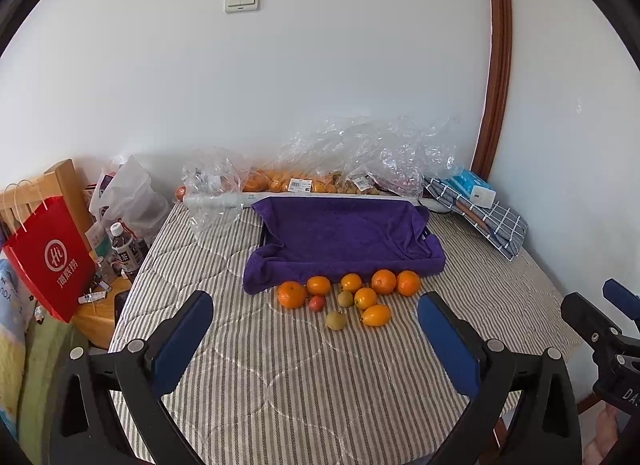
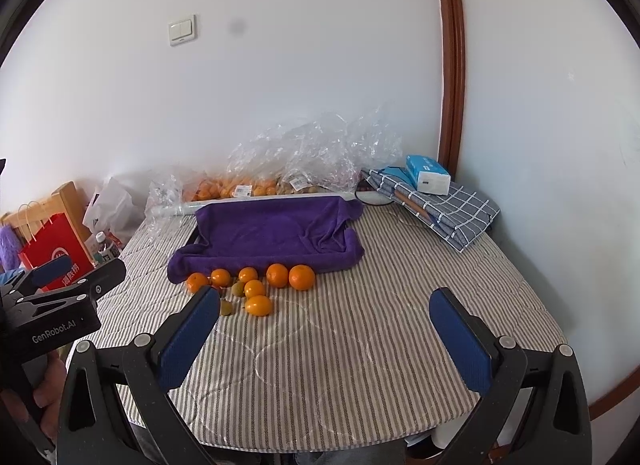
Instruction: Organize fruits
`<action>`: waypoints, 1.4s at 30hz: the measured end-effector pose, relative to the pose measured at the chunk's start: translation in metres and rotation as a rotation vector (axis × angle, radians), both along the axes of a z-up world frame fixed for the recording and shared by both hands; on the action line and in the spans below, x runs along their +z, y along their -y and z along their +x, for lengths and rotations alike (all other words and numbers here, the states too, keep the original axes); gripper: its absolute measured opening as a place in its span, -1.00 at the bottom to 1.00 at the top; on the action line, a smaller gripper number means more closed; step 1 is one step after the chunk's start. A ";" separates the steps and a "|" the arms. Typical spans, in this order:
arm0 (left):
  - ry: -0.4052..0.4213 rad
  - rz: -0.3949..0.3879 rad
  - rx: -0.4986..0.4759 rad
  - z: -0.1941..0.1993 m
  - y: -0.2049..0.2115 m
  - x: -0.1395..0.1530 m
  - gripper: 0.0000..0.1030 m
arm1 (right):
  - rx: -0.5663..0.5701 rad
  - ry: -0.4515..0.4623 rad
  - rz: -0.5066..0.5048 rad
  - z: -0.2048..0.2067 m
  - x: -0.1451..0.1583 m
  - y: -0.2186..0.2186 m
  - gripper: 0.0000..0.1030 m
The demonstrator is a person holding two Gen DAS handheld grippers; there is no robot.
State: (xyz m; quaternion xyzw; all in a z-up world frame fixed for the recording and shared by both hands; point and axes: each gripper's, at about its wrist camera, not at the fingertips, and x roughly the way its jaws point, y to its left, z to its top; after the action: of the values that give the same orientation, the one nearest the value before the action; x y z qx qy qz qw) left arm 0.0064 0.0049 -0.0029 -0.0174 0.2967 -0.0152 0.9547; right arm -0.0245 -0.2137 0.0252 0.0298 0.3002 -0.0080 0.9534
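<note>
Several oranges, two small green-brown fruits and a small red fruit lie loose on the striped tablecloth, just in front of a tray lined with a purple towel. The tray holds no fruit. My left gripper is open and empty, well short of the fruit. My right gripper is open and empty, to the right of the fruit pile. Each gripper shows at the edge of the other's view.
Clear plastic bags with more fruit lie along the wall behind the tray. A folded checked cloth with a tissue pack sits back right. A red paper bag and bottles stand left of the table.
</note>
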 end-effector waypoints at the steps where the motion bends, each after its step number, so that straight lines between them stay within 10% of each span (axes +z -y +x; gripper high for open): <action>1: 0.000 -0.001 0.000 0.000 0.000 0.000 1.00 | 0.000 -0.001 -0.001 0.000 -0.001 0.000 0.99; 24: -0.008 -0.004 -0.003 0.007 -0.001 -0.006 1.00 | 0.014 -0.018 -0.011 0.011 -0.008 -0.002 0.99; 42: -0.178 0.022 0.084 0.082 -0.031 -0.085 0.99 | -0.015 -0.151 -0.095 0.085 -0.081 -0.012 0.99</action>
State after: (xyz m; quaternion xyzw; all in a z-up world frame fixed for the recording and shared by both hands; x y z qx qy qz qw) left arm 0.0883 0.0355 -0.0882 -0.0205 0.3793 0.0298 0.9245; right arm 0.0605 -0.2016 -0.0555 -0.0138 0.3702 -0.0318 0.9283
